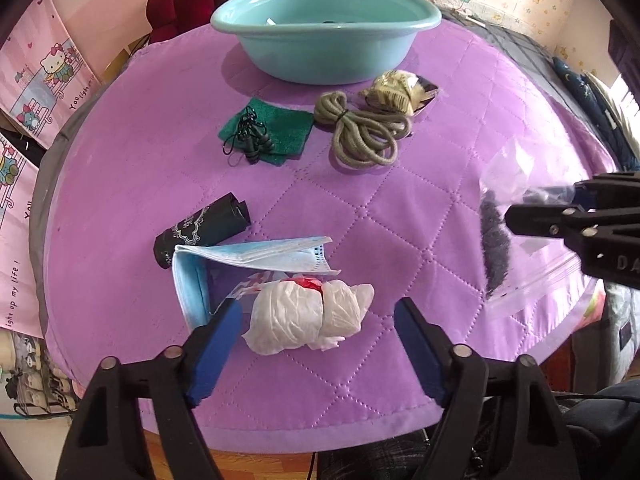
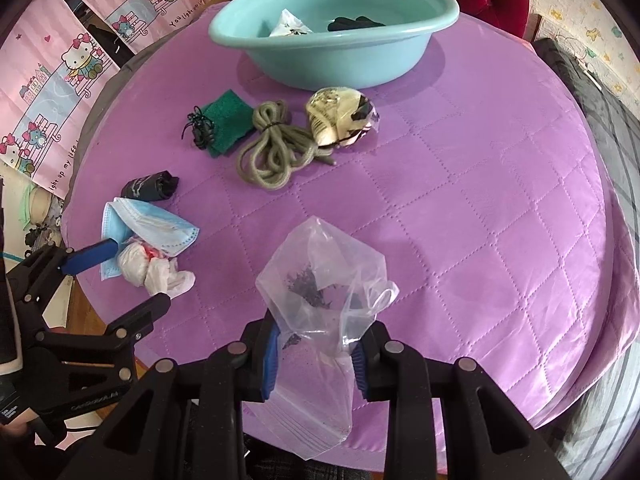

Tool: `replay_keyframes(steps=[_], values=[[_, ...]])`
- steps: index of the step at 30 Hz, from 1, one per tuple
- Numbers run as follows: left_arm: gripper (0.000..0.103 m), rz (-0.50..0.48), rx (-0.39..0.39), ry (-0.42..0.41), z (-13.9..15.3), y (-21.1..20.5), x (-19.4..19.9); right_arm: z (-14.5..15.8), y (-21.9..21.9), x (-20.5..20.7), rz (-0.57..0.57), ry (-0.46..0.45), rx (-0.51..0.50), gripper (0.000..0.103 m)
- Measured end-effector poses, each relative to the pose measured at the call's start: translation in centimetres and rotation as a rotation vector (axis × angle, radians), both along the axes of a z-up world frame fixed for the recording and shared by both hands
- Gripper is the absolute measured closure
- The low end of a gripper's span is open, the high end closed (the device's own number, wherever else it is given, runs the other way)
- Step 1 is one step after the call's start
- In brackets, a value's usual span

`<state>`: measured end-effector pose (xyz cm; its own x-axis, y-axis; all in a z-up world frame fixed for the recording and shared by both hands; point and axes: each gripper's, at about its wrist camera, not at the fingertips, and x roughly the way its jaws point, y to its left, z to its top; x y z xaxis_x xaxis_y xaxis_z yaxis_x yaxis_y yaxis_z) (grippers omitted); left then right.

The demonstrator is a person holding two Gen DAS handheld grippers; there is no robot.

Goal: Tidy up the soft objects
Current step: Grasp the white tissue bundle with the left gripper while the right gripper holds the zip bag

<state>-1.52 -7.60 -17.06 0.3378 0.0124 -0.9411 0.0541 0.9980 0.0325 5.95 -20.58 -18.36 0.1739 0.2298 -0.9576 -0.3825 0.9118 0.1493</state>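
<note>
A crumpled white plastic bundle [image 1: 308, 316] with a red spot lies near the front of the purple quilted table [image 1: 160, 128]. My left gripper [image 1: 318, 336] straddles it, open; the right pad stands clear of it and the left pad is close to its edge. In the right wrist view the bundle [image 2: 138, 268] sits between the left gripper's [image 2: 140, 274] fingers. My right gripper [image 2: 314, 360] is shut on a clear zip bag [image 2: 320, 280] holding dark grey fluff, lifted off the table. A teal basin [image 2: 224, 36] stands at the back, with a white packet and a black item inside.
Blue face masks [image 1: 260, 254] and a black roll [image 1: 208, 224] lie just behind the bundle. Farther back sit a green cloth [image 1: 280, 128] with black cords, an olive rope coil [image 1: 364, 136] and a beige packet [image 1: 400, 88]. A red chair stands behind the basin [image 1: 320, 60].
</note>
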Motion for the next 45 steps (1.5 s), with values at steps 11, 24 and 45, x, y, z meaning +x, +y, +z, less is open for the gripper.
replay_keyframes(steps=[11,24,45], values=[[0.059,0.031,-0.017,0.043,-2.4,0.6,1.1,-0.6,-0.2,0.8,0.009,-0.005,0.011,0.071],[0.067,-0.023,-0.111,0.054,-0.2,0.1,0.5,0.8,-0.5,0.0,-0.015,-0.005,0.028,0.071],[0.067,-0.089,-0.129,-0.001,4.2,-0.3,0.3,4.0,-0.3,0.1,-0.053,-0.049,0.022,0.071]])
